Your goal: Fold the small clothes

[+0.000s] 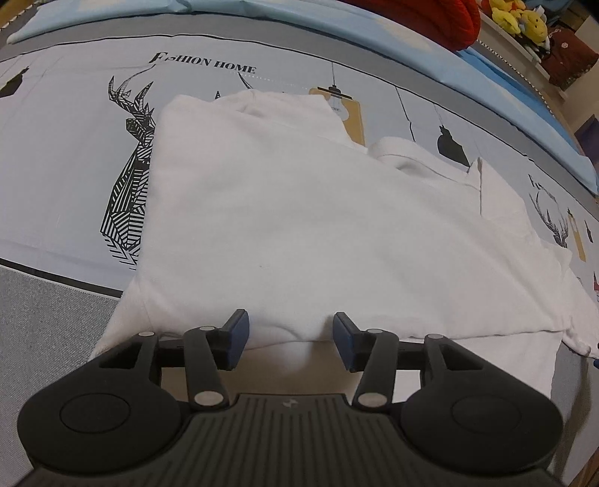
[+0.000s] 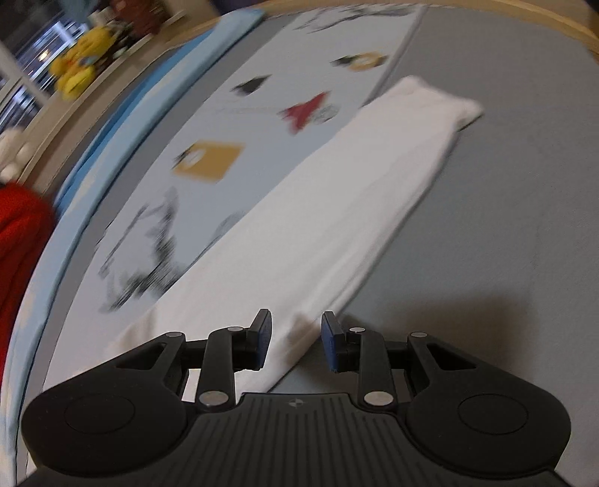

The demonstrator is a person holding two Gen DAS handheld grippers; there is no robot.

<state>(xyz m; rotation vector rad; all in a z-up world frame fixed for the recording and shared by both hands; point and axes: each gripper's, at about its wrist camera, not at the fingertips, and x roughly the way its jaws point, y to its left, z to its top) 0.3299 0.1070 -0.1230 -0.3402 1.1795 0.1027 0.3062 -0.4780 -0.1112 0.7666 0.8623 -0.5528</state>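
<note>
Straddling the near hem of the white cotton shirt (image 1: 299, 224), the left tongs (image 1: 290, 339) stand wide apart with cloth bunched between the blue pads, gripping nothing. The right tongs (image 2: 295, 339) gape likewise over a folded edge of the same garment (image 2: 337, 209). It lies partly folded on the pale grey printed bedsheet (image 1: 67, 157), beyond which sit yellow plush toys (image 1: 518, 18).

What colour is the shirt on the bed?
White; the cotton shirt shows best in the left wrist view.
</note>
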